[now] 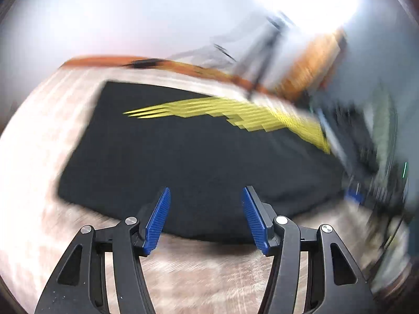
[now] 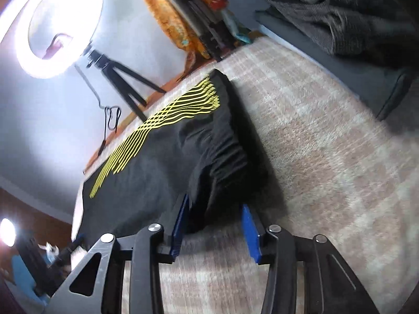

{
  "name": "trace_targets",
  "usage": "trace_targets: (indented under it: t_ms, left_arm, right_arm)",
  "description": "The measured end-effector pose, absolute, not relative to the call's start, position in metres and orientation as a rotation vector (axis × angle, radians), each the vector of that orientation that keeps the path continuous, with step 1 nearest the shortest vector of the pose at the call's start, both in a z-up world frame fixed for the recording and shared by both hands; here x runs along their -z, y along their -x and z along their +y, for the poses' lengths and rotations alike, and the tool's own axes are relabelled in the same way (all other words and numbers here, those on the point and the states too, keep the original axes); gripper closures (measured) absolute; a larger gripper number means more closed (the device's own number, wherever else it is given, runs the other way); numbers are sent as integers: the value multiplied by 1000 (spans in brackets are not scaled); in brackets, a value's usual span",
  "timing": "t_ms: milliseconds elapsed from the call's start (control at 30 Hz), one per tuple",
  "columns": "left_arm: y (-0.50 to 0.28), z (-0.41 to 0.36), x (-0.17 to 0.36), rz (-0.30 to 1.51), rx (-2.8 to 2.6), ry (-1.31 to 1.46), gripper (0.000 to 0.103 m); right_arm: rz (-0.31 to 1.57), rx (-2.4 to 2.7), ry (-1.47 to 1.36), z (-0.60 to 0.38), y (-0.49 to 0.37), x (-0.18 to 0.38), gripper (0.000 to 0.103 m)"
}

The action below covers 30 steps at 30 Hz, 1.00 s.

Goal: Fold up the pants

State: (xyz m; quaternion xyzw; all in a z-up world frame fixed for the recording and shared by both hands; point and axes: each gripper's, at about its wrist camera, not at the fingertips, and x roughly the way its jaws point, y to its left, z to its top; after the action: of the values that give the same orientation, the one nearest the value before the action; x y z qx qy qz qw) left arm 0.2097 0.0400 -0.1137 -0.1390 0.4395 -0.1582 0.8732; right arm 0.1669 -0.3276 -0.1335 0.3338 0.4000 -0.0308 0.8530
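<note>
Folded black pants (image 1: 183,162) with a yellow striped print (image 1: 235,112) lie flat on a beige checked rug (image 1: 39,157); this view is smeared by motion. My left gripper (image 1: 206,191) hovers over the pants' near edge, open, with nothing between its blue pads (image 1: 157,222). In the right wrist view the pants (image 2: 162,162) stretch away, the yellow print (image 2: 157,123) on top. Their gathered, wrinkled end (image 2: 222,167) rests between the fingers of my right gripper (image 2: 216,202). Those jaws stand apart, with a gap between the right pad (image 2: 250,233) and the cloth.
The rug (image 2: 327,157) spreads wide to the right of the pants. A lit ring light (image 2: 57,26) on a black tripod (image 2: 123,78) stands beyond the rug's far edge, with a cable hanging. Dark grey fabric (image 2: 340,13) is piled on furniture at the upper right.
</note>
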Motion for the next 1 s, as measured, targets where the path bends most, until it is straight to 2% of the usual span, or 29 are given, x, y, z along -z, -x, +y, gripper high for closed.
trace_targets:
  t_ms: [100, 300, 467, 767, 833, 867, 900, 967, 1000]
  left_arm:
    - [-202, 92, 112, 923, 236, 540, 42]
    - [-190, 148, 144, 922, 101, 882, 42]
    - [-198, 140, 167, 951, 105, 940, 42]
    - [-228, 128, 168, 845, 82, 884, 42]
    - [-235, 126, 168, 830, 73, 862, 45]
    - [-237, 126, 168, 823, 62, 852, 52]
    - [-240, 126, 169, 825, 55, 843, 71]
    - [-246, 129, 175, 836, 54, 857, 97]
    - [-246, 130, 177, 832, 53, 866, 97]
  right_arm:
    - [846, 64, -648, -322, -157, 120, 47]
    - [821, -12, -642, -307, -142, 96, 45]
    - [779, -82, -564, -277, -142, 81, 45]
    - [767, -189, -528, -245, -177, 74, 45]
    - [762, -202, -536, -240, -188, 72, 45]
    - [762, -213, -545, -237, -194, 70, 45]
    - [765, -223, -555, -234, -200, 71, 45]
    - [781, -243, -573, -228, -212, 73, 45]
    - [789, -251, -579, -224, -217, 74, 45]
